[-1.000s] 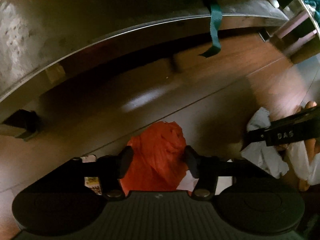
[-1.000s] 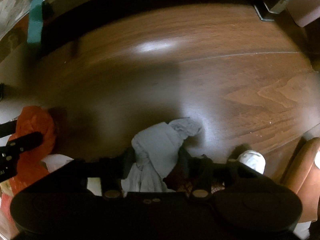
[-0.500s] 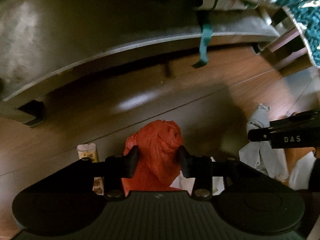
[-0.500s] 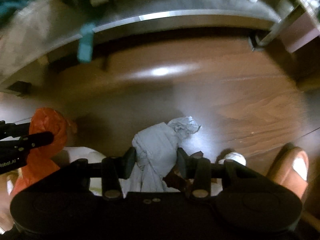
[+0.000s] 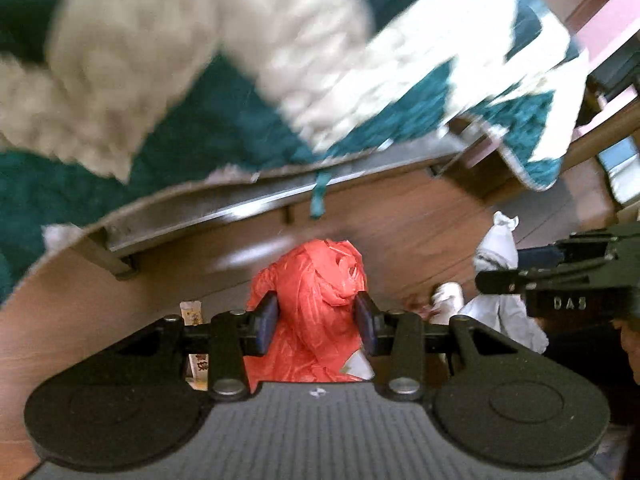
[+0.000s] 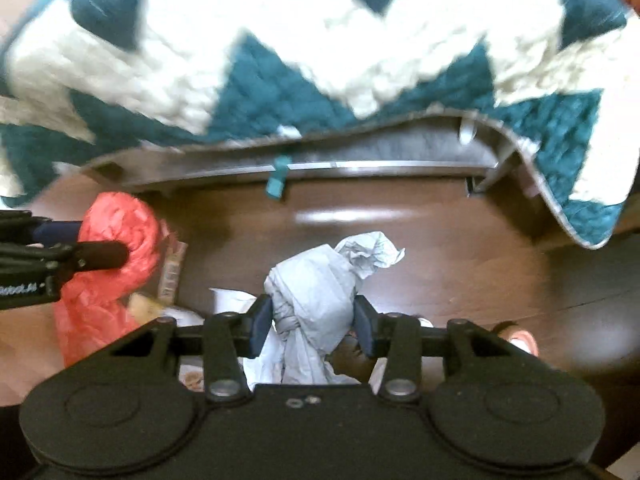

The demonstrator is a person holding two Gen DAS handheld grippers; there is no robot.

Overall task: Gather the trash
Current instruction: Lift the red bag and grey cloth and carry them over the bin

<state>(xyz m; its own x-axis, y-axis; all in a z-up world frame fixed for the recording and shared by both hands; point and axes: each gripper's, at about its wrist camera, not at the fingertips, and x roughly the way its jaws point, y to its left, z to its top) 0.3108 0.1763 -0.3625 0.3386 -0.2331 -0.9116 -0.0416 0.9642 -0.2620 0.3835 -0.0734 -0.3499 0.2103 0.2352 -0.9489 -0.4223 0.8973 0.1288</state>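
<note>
Left gripper (image 5: 316,322) closed on the knotted neck of a crumpled red plastic bag (image 5: 316,280), its pads pressed to either side of the gathered film; right gripper (image 6: 313,325) likewise clamped on the tied neck of a pale grey plastic bag (image 6: 320,292). Both bags hang side by side just above a dark brown wooden floor (image 6: 460,248), held at the knot, presumably because the bunched plastic there gives a firm purchase and keeps each mouth closed. The contents of either bag cannot be seen through the opaque film. Loose litter lies beneath and between them: a printed snack wrapper (image 5: 191,312) to the left of the red bag, and white crumpled paper (image 5: 448,296) between the two; other scraps are too blurred to name. Behind, a teal-and-cream zigzag quilted bedspread (image 6: 280,72) drapes over a low bed frame (image 6: 320,160), a teal strap (image 6: 277,180) dangling from its edge. Judged stage: both bags grasped for carrying away.
</note>
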